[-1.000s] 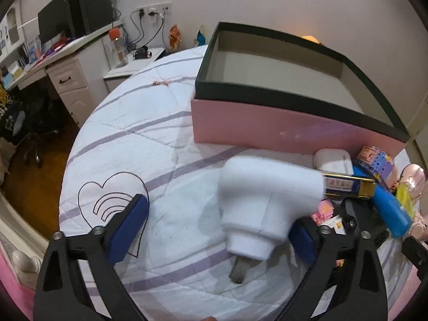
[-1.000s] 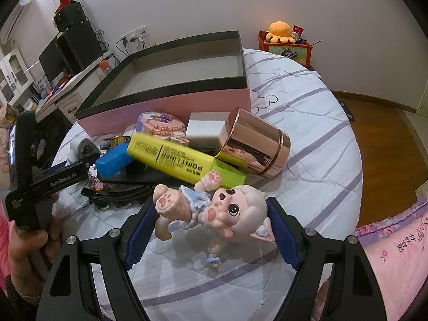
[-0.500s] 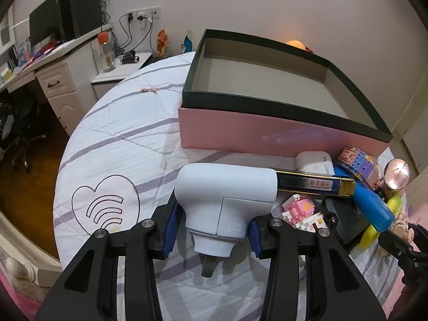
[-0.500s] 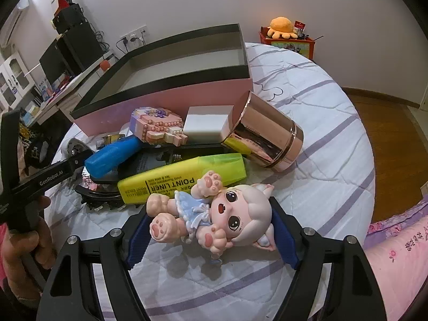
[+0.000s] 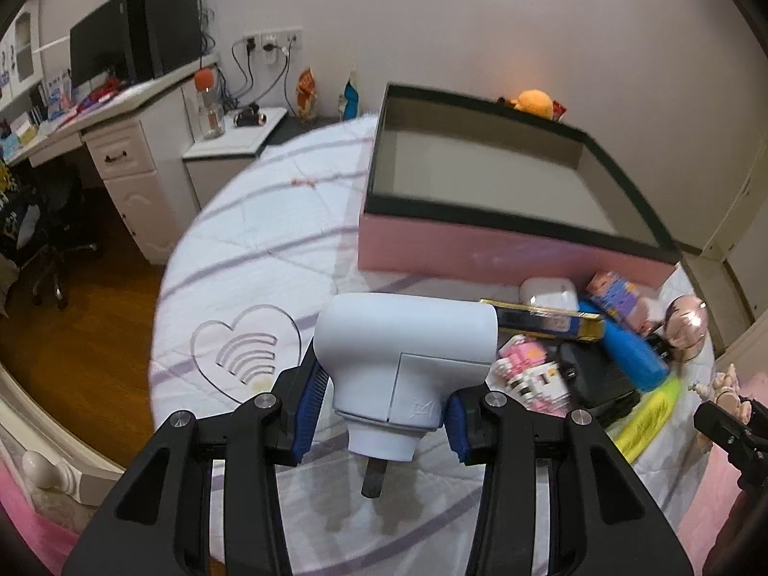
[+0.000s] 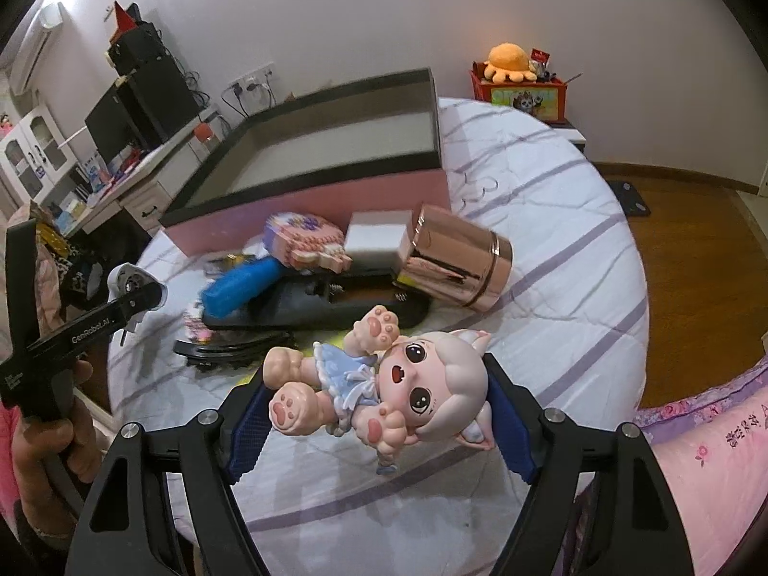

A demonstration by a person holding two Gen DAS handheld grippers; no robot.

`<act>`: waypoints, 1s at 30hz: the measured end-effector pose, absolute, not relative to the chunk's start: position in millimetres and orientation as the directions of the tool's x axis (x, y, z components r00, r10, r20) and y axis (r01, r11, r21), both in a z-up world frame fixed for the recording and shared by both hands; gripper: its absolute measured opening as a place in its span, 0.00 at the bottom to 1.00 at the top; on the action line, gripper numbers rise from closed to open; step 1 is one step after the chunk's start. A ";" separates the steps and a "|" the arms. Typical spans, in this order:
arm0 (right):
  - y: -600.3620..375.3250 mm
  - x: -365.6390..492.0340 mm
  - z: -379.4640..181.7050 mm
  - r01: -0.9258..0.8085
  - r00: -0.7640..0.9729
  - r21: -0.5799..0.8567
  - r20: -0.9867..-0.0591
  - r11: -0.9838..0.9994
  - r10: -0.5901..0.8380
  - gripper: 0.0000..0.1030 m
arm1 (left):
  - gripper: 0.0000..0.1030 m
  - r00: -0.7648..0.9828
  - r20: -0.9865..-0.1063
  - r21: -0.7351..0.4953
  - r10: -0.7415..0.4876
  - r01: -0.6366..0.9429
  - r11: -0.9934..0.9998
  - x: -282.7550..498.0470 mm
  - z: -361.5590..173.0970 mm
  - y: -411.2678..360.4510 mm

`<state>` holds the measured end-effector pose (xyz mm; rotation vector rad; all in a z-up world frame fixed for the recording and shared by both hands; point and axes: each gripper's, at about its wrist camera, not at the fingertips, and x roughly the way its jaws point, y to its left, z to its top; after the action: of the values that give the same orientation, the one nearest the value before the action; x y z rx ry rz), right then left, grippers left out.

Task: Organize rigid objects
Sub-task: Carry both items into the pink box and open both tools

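Both things have gone up off the bed [image 6: 566, 221], near the box [image 5: 504, 249]. Left claw [image 5: 384, 415] squeezes the white plug [image 5: 403, 360]. Right claw [image 6: 379, 413] squeezes the doll [image 6: 408, 389] above the toy pile.

My fingers [image 5: 309, 403] are matte black angular frames with silver round screws and ribbed blue pads. My left gripper [image 6: 86, 331] carries white "GenRobot.AI" lettering, and my bare hand [image 6: 43, 451] meets a pink sleeve.
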<state>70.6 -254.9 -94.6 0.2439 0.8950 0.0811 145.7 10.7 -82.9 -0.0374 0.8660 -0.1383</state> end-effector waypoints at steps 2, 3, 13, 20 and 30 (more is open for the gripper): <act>-252.5 67.2 -87.5 0.022 0.635 0.249 -0.752 0.968 0.179 0.77 | 0.42 0.653 -0.744 -0.091 -0.144 0.113 0.989 142.6 -71.5 10.0; -251.1 65.8 -81.1 0.011 0.642 0.257 -0.742 0.966 0.190 0.77 | 0.42 0.659 -0.738 -0.091 -0.146 0.118 0.989 141.6 -67.1 9.3; -229.5 117.4 -13.5 -0.122 0.713 0.206 -0.663 0.971 0.230 0.77 | 0.42 0.698 -0.690 -0.099 -0.192 0.173 0.980 168.7 -11.0 -11.5; -223.3 195.4 9.3 -0.147 0.723 0.144 -0.660 0.979 0.205 0.77 | 0.42 0.705 -0.686 -0.083 -0.178 0.167 0.982 236.9 10.5 -32.0; -241.6 297.6 -56.5 -0.054 0.601 0.170 -0.781 0.984 0.169 0.77 | 0.42 0.629 -0.760 -0.082 -0.164 0.157 0.984 321.3 -32.6 -59.4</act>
<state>297.6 -241.6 -56.5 0.1339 0.9175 0.1297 321.3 -59.4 -32.6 -0.0084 0.8714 -0.1841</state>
